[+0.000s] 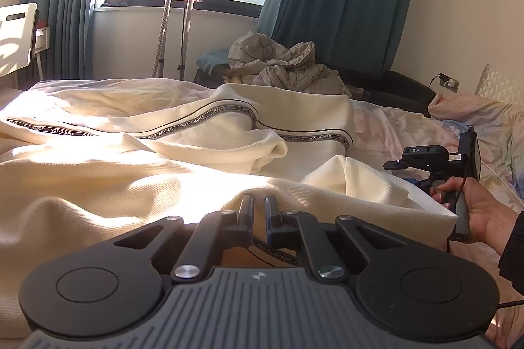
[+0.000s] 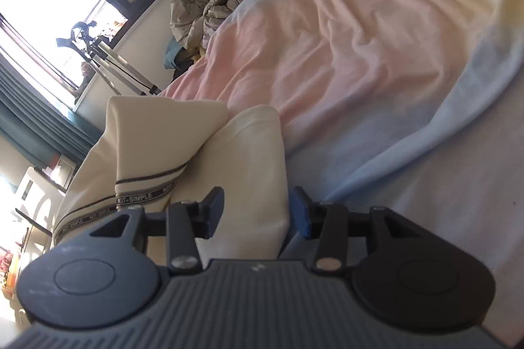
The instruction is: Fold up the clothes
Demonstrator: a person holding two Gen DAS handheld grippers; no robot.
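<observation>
A cream garment with a grey "NOT-SIMPLE" band lies rumpled across the bed, sunlit on the left. My left gripper is shut on a fold of it at the near edge. In the right wrist view the garment's folded end reaches between the blue pads of my right gripper, which stands open; the pads do not press the cloth. The left wrist view shows a hand holding that right gripper's handle at the garment's right edge, its fingertips hidden behind the cloth.
The bed sheet is pink and pale blue. A crumpled grey quilt lies beyond the bed under teal curtains. A steamer stand rises by the window, a white chair is far left, and a pillow far right.
</observation>
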